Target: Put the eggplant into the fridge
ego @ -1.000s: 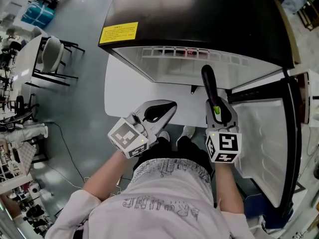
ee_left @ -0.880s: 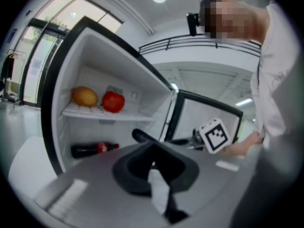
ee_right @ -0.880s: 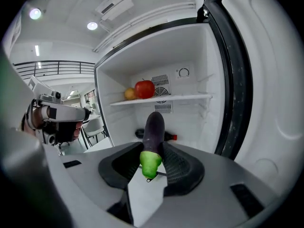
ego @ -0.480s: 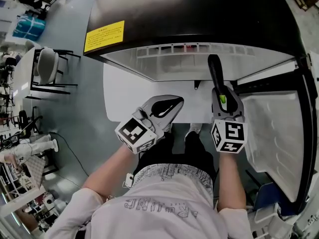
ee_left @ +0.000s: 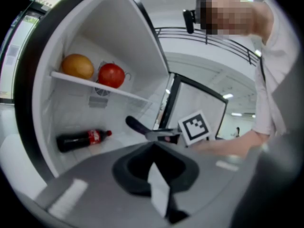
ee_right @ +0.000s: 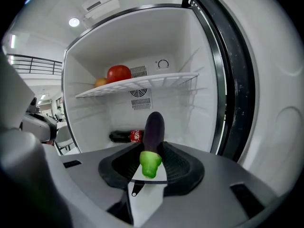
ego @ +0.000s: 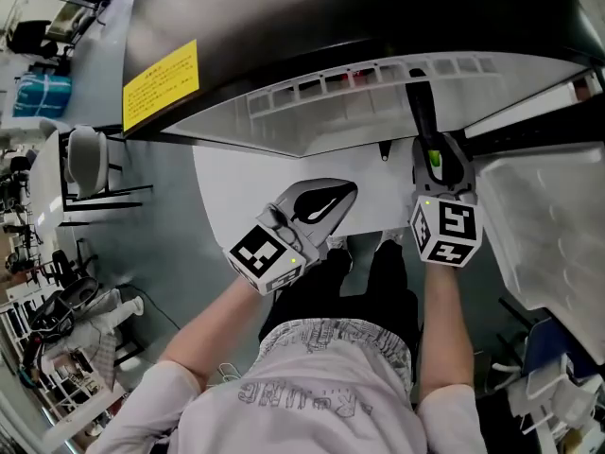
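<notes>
Our right gripper [ego: 436,154] clamps the eggplant [ee_right: 154,127] by its green stem end, its dark tip pointing into the open fridge [ee_right: 185,42], below the wire shelf [ee_right: 142,85]. Our left gripper [ee_left: 153,147] hangs closed and empty alongside.

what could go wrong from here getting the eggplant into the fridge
1. The right gripper grips the eggplant only near its green stem end. The long body sticking out ahead may pivot or slip.
2. The eggplant's tip leads the way in, so it might knock the wire shelf.
3. Lower down, it might bump the cola bottle lying at the bottom of the fridge and set it rolling.
</notes>
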`<state>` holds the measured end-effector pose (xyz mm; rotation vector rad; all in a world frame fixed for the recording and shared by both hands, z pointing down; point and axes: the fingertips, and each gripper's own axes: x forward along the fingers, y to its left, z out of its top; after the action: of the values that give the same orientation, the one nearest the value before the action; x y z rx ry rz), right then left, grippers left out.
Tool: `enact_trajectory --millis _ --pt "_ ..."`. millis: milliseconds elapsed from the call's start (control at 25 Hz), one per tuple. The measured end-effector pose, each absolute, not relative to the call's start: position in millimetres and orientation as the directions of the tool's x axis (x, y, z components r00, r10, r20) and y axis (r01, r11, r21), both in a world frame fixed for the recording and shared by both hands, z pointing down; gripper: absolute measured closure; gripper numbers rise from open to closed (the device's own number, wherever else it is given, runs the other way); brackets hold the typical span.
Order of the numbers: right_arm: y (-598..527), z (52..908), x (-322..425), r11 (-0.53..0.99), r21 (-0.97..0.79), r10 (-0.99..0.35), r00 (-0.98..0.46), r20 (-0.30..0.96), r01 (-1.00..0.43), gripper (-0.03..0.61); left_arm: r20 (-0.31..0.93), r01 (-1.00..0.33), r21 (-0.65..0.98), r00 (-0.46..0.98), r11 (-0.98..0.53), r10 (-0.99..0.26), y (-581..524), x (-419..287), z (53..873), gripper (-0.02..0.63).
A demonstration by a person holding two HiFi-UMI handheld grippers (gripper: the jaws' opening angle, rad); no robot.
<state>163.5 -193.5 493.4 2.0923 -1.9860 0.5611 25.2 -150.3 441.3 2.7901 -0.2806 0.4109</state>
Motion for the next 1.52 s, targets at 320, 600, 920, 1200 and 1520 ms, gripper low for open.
enact_trajectory --millis 320,600,920,1200,1520 --pt "-213.2 516.5 172.0 -0.122 -0.086 -0.912 0.077 0.403 -0.989 0.445 0.314 -0.201 0.266 0.943 -0.943 -0.113 -156.4 26.3 459.8 0.607" --pt "-233.3 529.7 178.1 -0.146 -0.071 -0.914 0.107 0.392 -0.987 0.445 0.295 -0.177 0.254 0.95 -0.951 -0.098 -165.6 38.2 466.3 0.607" --pt "-248.2 553.2 189.7 -0.181 -0.089 -0.911 0.133 0.389 -0.979 0.445 0.292 -0.168 0.252 0.952 -0.953 -0.091 -168.4 44.3 483.3 0.607" --pt "-263.6 565.2 195.0 -0.181 -0.071 -0.908 0.139 0.396 -0.981 0.445 0.283 -0.173 0.254 0.954 -0.952 -0.098 -173.9 46.1 492.4 0.607" --pt "-273.5 576.6 201.0 -0.19 -0.023 -0.889 0.162 0.429 -0.982 0.445 0.281 -0.175 0.259 0.954 -0.95 -0.099 -178.9 45.5 500.1 0.607"
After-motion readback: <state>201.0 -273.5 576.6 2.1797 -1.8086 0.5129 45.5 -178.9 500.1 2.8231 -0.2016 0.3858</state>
